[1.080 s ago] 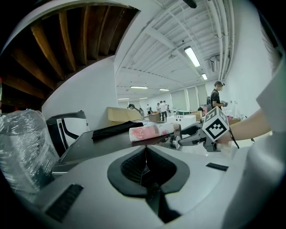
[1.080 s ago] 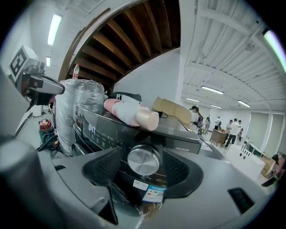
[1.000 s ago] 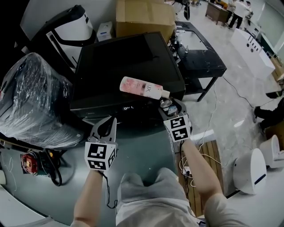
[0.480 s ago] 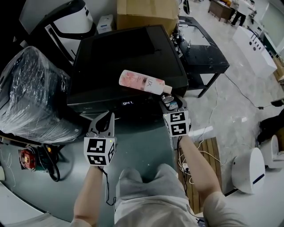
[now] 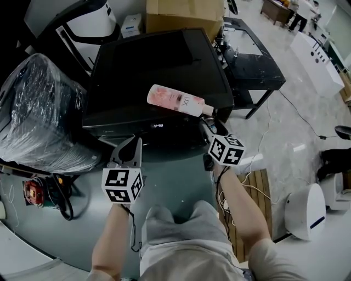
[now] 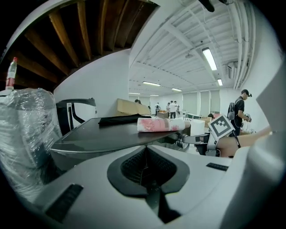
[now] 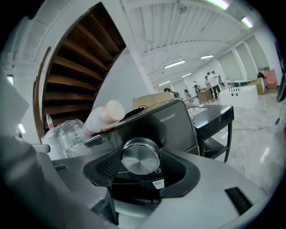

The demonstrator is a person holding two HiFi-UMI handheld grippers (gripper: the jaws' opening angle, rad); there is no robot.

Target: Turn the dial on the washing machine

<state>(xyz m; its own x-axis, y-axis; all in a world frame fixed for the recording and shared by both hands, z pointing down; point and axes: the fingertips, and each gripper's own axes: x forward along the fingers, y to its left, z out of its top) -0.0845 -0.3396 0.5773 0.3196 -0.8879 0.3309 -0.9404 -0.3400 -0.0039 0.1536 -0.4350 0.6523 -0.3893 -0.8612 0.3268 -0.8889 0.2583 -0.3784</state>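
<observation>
Two grippers. Right gripper (image 5: 208, 130): fingers clamped on round brushed-steel dial (image 7: 140, 155) at front right corner of black washing machine (image 5: 153, 71); marker cube (image 5: 226, 149) has rolled rightward since half a second ago, so I judge the turn under way. Left gripper (image 5: 133, 147): fingers closed, empty, idle before machine.

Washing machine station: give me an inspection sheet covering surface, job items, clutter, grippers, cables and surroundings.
Surface: dark, glossy washing machine top.
Job's things: metal dial on the front panel, between the jaws of the right gripper.
Clutter: pink bottle lying on its side on the top.
Grippers: right gripper shut on the dial; left gripper shut, empty, held off the machine's front.
Cables: black coil on the floor at left; white cords by the wooden pallet.
Surroundings: plastic-wrapped bundle, cardboard box, black table.
</observation>
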